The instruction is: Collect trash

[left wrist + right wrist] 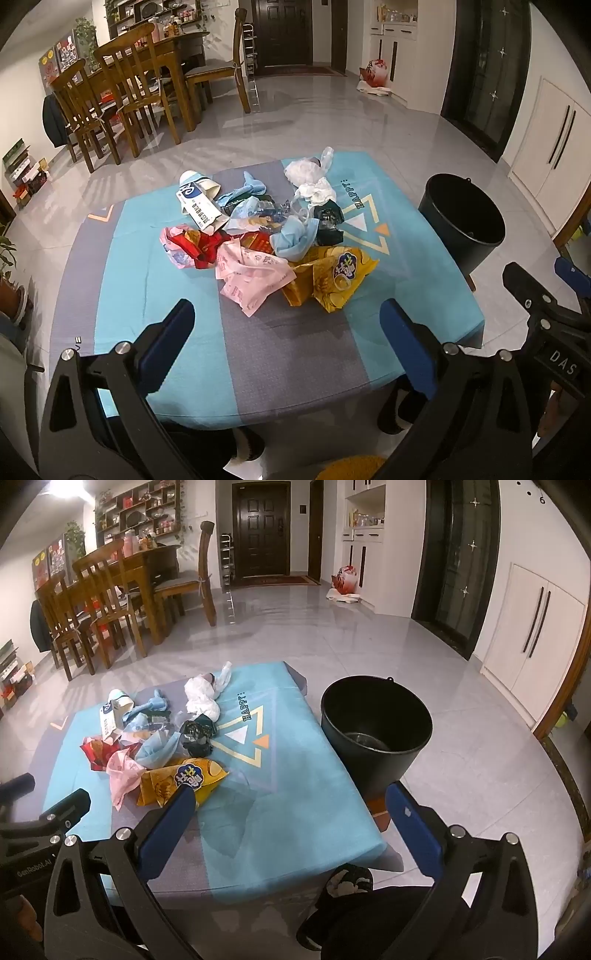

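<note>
A heap of trash lies in the middle of the low table with a blue and grey cloth: a yellow snack bag, a pink plastic bag, a red wrapper, a blue face mask, a white carton and white crumpled plastic. The yellow snack bag also shows in the right wrist view. A black bucket stands right of the table. My left gripper is open and empty above the table's near edge. My right gripper is open and empty near the front right corner.
A wooden dining table with chairs stands at the back left. A dark door is at the back and white cabinets line the right wall. A red and white bag lies on the grey tiled floor.
</note>
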`<state>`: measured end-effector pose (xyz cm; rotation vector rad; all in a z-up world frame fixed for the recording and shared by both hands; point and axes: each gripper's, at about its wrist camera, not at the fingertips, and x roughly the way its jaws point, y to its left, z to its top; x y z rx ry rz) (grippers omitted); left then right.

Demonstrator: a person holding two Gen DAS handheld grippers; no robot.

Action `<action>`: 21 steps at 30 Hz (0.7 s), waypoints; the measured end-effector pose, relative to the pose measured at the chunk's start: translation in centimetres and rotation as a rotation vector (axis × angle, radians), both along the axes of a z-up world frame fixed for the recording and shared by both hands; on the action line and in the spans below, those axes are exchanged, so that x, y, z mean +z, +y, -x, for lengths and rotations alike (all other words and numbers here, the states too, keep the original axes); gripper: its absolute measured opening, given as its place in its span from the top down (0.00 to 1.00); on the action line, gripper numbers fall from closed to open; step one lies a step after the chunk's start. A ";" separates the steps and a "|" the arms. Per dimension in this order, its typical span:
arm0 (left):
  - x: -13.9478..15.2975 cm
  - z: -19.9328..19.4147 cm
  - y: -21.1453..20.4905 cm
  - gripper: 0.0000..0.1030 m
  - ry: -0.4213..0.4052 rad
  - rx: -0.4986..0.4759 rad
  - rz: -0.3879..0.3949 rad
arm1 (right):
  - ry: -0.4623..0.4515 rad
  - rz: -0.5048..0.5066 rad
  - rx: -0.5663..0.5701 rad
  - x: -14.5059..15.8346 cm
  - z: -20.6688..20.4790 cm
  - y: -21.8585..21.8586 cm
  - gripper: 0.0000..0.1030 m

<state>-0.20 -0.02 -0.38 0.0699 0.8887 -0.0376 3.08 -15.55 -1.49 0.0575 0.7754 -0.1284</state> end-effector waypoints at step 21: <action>-2.4 -1.9 6.2 0.03 -0.011 -0.013 0.341 | 0.056 -0.360 0.159 -4.5 -2.8 -3.0 0.02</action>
